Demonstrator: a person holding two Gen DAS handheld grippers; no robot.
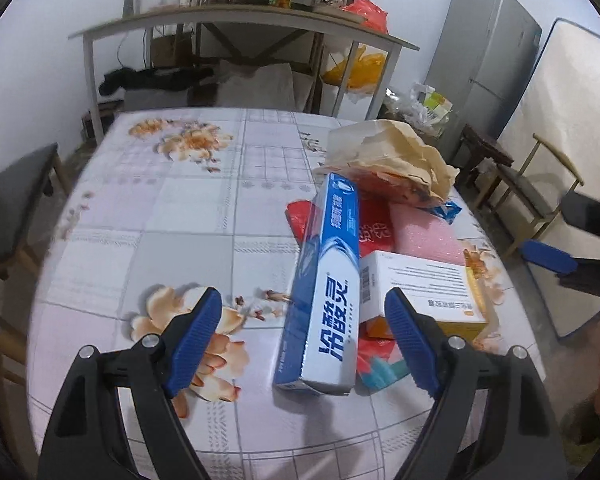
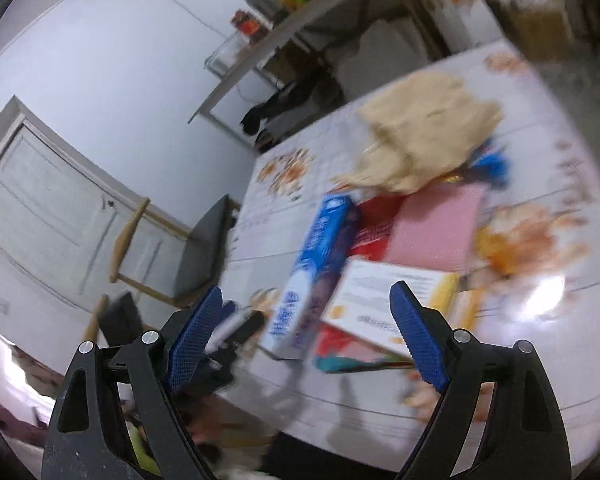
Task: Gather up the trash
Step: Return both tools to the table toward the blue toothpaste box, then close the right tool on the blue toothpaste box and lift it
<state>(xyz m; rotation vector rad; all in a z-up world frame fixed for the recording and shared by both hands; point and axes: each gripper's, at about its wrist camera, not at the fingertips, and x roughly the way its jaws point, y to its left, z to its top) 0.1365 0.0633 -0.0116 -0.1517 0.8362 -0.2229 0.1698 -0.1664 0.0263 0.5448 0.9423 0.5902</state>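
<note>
The blue toothpaste box (image 1: 324,292) is taken as the landmark: it lies on the flowered table (image 1: 188,216), its long axis running away from the left gripper (image 1: 306,340). That gripper's jaws are spread wide and empty, with the box's near end framed between them but not touched. A white medicine box (image 1: 416,284) is seen just right of the toothpaste box, a crumpled paper bag (image 1: 396,160) beyond it. The right gripper (image 2: 312,336), also held open and empty, is judged farther off.
</note>
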